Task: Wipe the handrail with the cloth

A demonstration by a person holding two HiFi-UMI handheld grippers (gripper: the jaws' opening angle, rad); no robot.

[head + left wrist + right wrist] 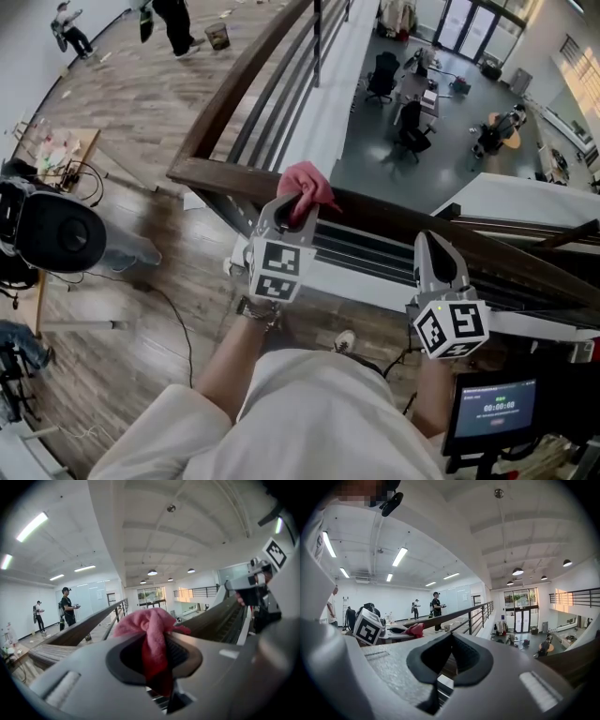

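- Left gripper (298, 204): the jaws are closed down on a pink cloth (306, 182). The left gripper view shows the fabric pinched between the two dark pads, a bunched wad standing out past the tips and a darker fold hanging down inside the jaw hollow.
- Cloth position: in the head view the bunched cloth sits on top of the dark wooden handrail (403, 225), close to the corner where the rail bends away. Cloth and rail appear to be in contact.
- Right gripper (429, 246): the jaws are brought together, tips meeting, with nothing between the pads. The right gripper view shows only the railing through the hollow behind the tips.
- Right gripper position: it is beside the left gripper, further along the same rail, with its tip over the rail's near edge. Contact with the rail cannot be confirmed.
- Surroundings: two people (173, 21) stand on the wooden floor (131, 122) beyond the rail. A small screen (494, 409) sits at lower right.
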